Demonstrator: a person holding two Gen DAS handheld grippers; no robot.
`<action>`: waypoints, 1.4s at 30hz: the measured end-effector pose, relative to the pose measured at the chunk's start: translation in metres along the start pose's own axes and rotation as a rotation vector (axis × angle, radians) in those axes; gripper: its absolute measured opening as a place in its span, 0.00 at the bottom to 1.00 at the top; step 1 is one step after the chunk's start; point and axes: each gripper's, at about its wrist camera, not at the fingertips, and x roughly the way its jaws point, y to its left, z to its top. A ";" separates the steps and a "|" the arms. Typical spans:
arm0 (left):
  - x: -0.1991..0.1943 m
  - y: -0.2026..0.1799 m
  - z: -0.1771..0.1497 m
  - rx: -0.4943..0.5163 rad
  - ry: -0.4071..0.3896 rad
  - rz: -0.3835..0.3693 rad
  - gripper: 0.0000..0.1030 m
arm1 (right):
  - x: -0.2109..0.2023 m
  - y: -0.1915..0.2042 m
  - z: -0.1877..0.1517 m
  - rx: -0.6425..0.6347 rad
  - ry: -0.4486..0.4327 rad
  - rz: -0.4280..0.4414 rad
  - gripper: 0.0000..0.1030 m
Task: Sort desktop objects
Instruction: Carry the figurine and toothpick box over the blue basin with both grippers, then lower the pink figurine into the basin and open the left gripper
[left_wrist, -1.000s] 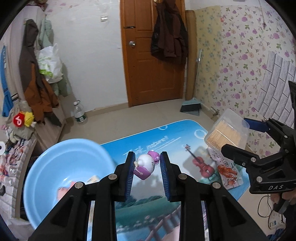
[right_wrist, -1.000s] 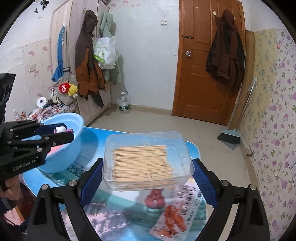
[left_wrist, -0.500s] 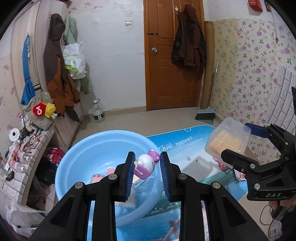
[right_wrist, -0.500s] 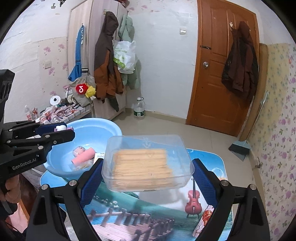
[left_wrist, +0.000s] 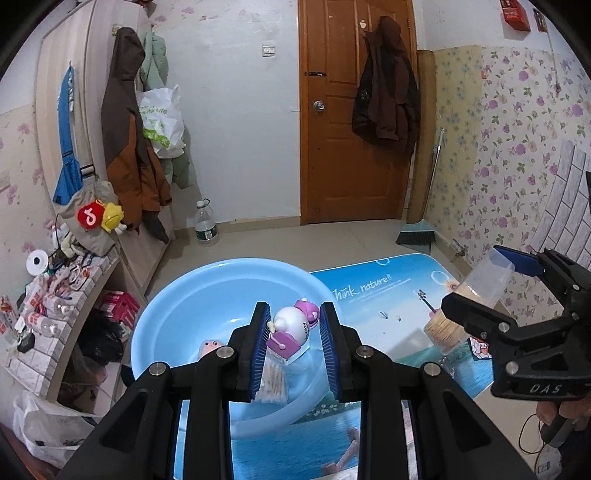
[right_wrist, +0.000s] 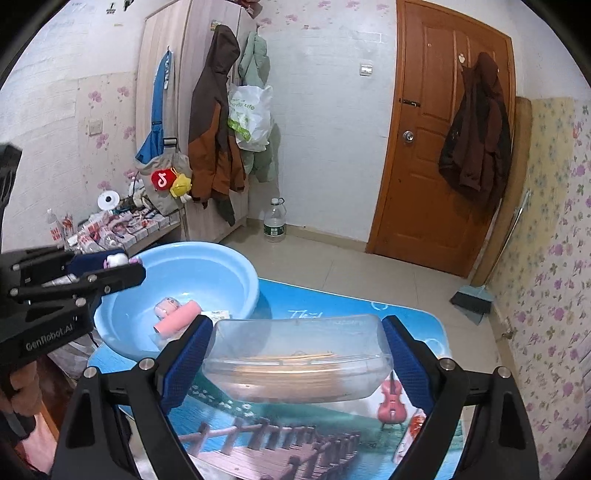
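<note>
Left gripper (left_wrist: 294, 345): clamped on small white-and-purple toy figure (left_wrist: 291, 326), pads pressing both sides, toy held in air above light blue basin (left_wrist: 221, 273).
Right gripper (right_wrist: 295, 354): jaws spread wide, clamped on clear plastic box (right_wrist: 295, 336) of wooden sticks, blue pads against both short ends. Box held off the table, tilted, above printed table mat (right_wrist: 332, 302) and just right of basin. Same box visible at right edge of left wrist view (left_wrist: 476, 295), pinched between right gripper's fingers.
Basin: sits on left part of mat, rim overlapping mat edge. Inside: pink cylinder (right_wrist: 177, 317), small pink toy (right_wrist: 166, 306) touching it, flat printed packet (right_wrist: 218, 314), pack of cotton swabs (left_wrist: 271, 380) partly hidden behind left finger.
Mat: red violin print (right_wrist: 393, 402) showing through below box; snack packet (left_wrist: 480, 347) at right side, mostly hidden by right gripper.
Hand (left_wrist: 561, 421) on right gripper's handle visible, lower right.
</note>
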 end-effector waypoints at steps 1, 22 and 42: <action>-0.001 0.003 -0.001 -0.004 0.000 0.006 0.25 | 0.000 -0.001 0.002 0.000 -0.002 0.011 0.90; 0.004 0.065 -0.016 -0.092 0.013 0.057 0.25 | 0.026 0.061 0.020 -0.086 0.009 0.068 0.90; 0.013 0.120 -0.029 -0.151 0.036 0.105 0.25 | 0.077 0.125 0.024 -0.139 0.061 0.135 0.90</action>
